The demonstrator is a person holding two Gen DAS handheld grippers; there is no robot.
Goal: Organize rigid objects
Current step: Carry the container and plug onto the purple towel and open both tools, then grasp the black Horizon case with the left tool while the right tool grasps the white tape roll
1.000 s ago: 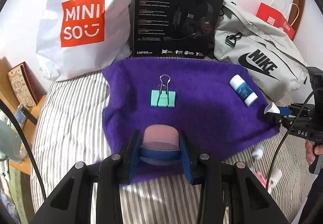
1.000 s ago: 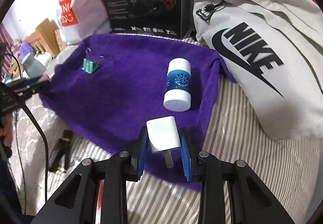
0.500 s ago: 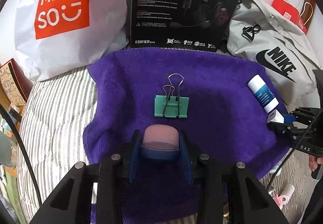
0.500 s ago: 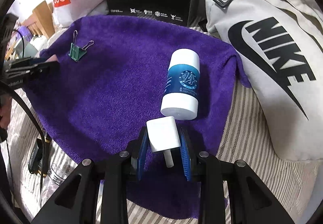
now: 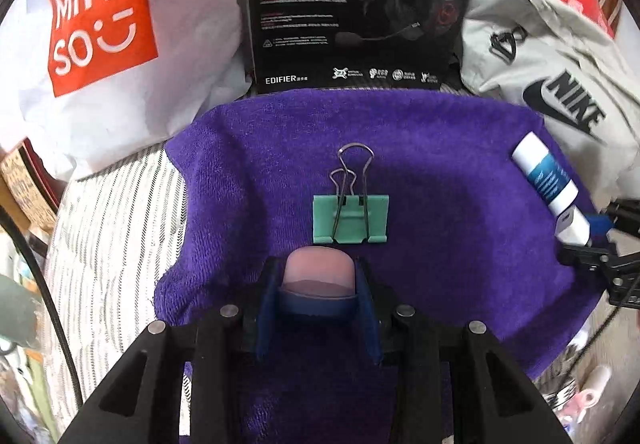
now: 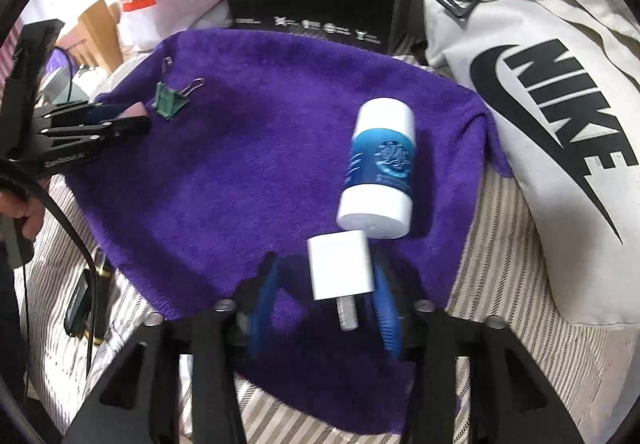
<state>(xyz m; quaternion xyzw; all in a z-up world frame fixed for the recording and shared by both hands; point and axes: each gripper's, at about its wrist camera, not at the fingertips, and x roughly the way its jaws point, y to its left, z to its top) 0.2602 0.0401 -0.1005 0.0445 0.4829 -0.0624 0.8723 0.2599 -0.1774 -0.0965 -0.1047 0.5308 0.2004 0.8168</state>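
While the left gripper (image 5: 318, 286) is clenched on a pink-topped, blue-based object (image 5: 319, 276), its blue pads press both sides & it sits low over the purple towel (image 5: 440, 171), just short of the green binder clip (image 5: 351, 219). What the object is can't be told; its lower half is hidden btwn the pads. Right gripper (image 6: 328, 296) looks spread: the white charger plug (image 6: 341, 270) lies against the right pad only, w/ a clear gap to the left one, prong pointing back toward the camera. Blur there, so prob. released, not certain. Plug's far corner touches or nearly touches the end of the white-and-blue bottle (image 6: 380, 167), which lies on its side near the towel's right edge. Bottom of the towel is cut off behind the gripper frames.
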